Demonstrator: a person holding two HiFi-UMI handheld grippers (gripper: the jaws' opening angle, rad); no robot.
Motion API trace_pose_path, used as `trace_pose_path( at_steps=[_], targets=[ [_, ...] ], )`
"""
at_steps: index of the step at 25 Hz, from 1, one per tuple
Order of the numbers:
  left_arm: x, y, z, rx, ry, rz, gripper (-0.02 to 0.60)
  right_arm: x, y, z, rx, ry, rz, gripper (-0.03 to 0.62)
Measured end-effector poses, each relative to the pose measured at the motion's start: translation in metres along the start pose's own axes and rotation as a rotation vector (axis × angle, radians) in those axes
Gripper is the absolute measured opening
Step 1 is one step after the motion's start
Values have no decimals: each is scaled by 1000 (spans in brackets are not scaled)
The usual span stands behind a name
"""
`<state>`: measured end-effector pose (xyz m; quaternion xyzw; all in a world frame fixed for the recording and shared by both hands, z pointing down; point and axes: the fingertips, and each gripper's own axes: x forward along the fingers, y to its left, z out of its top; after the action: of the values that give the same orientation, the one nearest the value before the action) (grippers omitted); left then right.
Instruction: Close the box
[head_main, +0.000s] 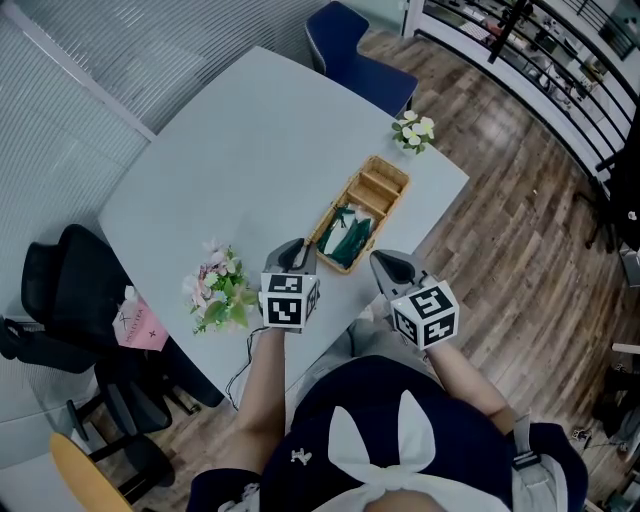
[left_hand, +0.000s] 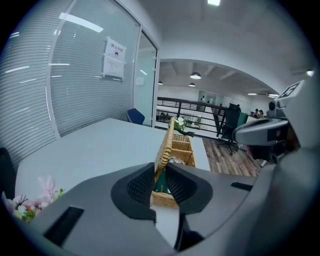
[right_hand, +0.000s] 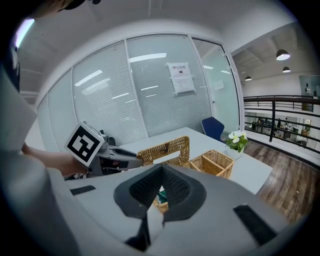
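Box on the table, just ahead of both grippers

The box (head_main: 398, 184) stands on the table (head_main: 230, 150) straight ahead of the left gripper (head_main: 298, 248). Its upright lid (left_hand: 165, 145) runs along the box's left side, with the near edge between that gripper's jaws. The right gripper (head_main: 386, 263) sits right of the left one, near the box's near end. One flower bunch (head_main: 220, 290) lies just left of the left gripper, another (head_main: 413, 130) beyond the box's far end. A chair (head_main: 350, 50) stands behind the table.
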<state>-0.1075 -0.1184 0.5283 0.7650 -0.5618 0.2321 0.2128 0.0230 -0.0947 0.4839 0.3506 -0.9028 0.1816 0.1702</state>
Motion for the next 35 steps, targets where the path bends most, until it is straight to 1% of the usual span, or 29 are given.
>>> trace_pose_path(
  at_steps=[9,15,22,35],
  targets=[
    [1,-8,-5,56,10,3,77,0,-1,-2,8,1,-8,5],
    [-1,-14,-7,131,27,18,77,-2,-2,-6,15,3,-16,5],
    [-1,-18,-9,145,26,27,78,-7,-7,-10,22,7,-41,5],
    [2,-31,-16,226,50,26,89,-14,-11,-15,37,9,-59,5]
  ],
)
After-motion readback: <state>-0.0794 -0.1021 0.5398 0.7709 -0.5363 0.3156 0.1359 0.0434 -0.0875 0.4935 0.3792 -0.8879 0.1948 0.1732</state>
